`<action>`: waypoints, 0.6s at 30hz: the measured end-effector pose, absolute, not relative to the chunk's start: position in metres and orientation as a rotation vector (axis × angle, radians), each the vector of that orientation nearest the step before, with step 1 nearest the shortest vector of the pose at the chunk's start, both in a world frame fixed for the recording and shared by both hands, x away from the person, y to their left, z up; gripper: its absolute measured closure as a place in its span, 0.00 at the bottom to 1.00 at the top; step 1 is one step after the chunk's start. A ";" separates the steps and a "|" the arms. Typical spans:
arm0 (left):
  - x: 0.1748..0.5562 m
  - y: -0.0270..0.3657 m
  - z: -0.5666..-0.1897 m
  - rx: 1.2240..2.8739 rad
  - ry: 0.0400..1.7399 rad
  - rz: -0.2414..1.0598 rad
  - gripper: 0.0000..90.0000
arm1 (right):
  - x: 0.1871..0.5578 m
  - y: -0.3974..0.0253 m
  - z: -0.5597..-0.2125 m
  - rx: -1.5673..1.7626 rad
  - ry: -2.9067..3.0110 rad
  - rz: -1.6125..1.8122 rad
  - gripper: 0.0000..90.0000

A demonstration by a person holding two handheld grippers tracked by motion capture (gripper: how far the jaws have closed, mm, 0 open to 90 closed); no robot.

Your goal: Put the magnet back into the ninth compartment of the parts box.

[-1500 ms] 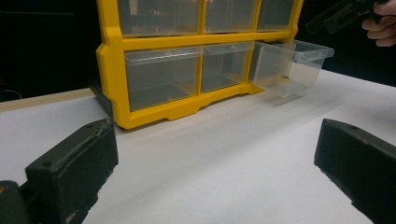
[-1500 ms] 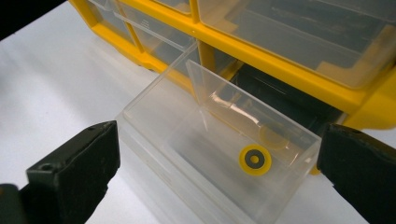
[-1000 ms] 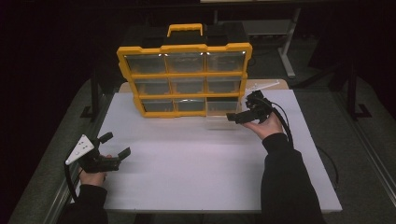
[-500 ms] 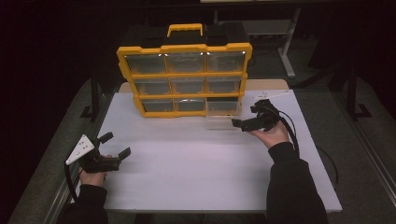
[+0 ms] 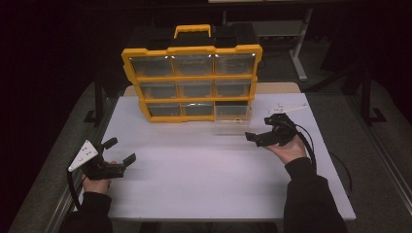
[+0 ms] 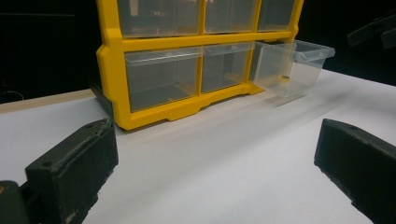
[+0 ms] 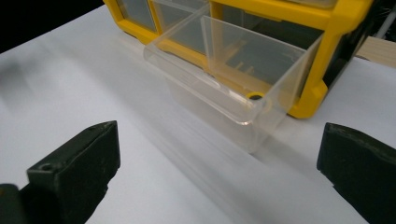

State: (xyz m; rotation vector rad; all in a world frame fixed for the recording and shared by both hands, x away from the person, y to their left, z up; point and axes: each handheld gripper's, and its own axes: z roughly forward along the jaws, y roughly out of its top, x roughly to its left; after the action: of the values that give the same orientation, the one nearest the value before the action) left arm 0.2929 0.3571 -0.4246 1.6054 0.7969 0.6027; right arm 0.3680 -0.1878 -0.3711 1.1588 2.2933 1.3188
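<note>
A yellow organizer (image 5: 192, 51) with clear drawers stands upright at the back of the white table (image 5: 204, 179). Its bottom right drawer (image 5: 232, 118) is pulled out, and a small yellowish round piece (image 7: 255, 96) lies inside near the front wall. In the left gripper view this drawer (image 6: 289, 65) juts from the yellow frame (image 6: 109, 70). My right gripper (image 5: 257, 127) hovers just right of the drawer's front, open, nothing between its jaws. My left gripper (image 5: 120, 151) rests open near the table's left front, far from the organizer.
The other clear drawers (image 5: 194, 89) sit closed in the frame. A black cable (image 5: 311, 150) trails from the right gripper along the table's right side. A wooden board (image 5: 277, 88) shows behind the organizer. Dark floor and metal stands surround the table.
My right gripper has drawn back from the drawer toward the near side. The left gripper has not moved.
</note>
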 end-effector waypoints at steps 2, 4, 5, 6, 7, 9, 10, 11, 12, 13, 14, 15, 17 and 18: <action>0.293 0.357 -0.425 1.605 0.797 0.603 0.00 | 0.367 -0.189 -0.372 1.160 2.291 1.321 0.00; 0.293 0.357 -0.425 1.606 0.797 0.603 0.00 | 0.364 -0.194 -0.375 1.167 2.280 1.327 0.00; 0.293 0.357 -0.425 1.606 0.796 0.603 0.00 | 0.362 -0.196 -0.376 1.170 2.273 1.331 0.00; 0.293 0.357 -0.425 1.607 0.797 0.603 0.00 | 0.361 -0.197 -0.377 1.173 2.268 1.336 0.00; 0.293 0.357 -0.425 1.604 0.797 0.602 0.00 | 0.360 -0.199 -0.378 1.177 2.266 1.336 0.00; 0.293 0.357 -0.425 1.606 0.796 0.603 0.00 | 0.358 -0.202 -0.378 1.180 2.256 1.345 0.00; 0.293 0.357 -0.425 1.606 0.796 0.603 0.00 | 0.357 -0.203 -0.379 1.181 2.251 1.352 0.00; 0.293 0.357 -0.425 1.603 0.798 0.602 0.00 | 0.356 -0.204 -0.379 1.185 2.248 1.353 0.00; 0.293 0.357 -0.425 1.602 0.797 0.601 0.00 | 0.355 -0.206 -0.380 1.185 2.241 1.358 0.00; 0.292 0.357 -0.424 1.601 0.798 0.601 0.00 | 0.354 -0.207 -0.380 1.185 2.241 1.361 0.00; 0.292 0.357 -0.424 1.601 0.798 0.601 0.00 | 0.353 -0.207 -0.380 1.186 2.237 1.362 0.00; 0.292 0.357 -0.424 1.602 0.796 0.602 0.00 | 0.351 -0.208 -0.381 1.183 2.234 1.363 0.00; 0.292 0.357 -0.424 1.602 0.797 0.600 0.00 | 0.348 -0.209 -0.382 1.181 2.227 1.370 0.00; 0.292 0.357 -0.424 1.602 0.797 0.600 0.00 | 0.347 -0.210 -0.382 1.181 2.227 1.370 0.00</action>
State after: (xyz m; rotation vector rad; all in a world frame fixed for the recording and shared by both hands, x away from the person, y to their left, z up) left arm 0.2921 0.3566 -0.4243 1.6020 0.7969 0.5996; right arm 0.3472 -0.2095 -0.3822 1.1810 2.2273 1.3704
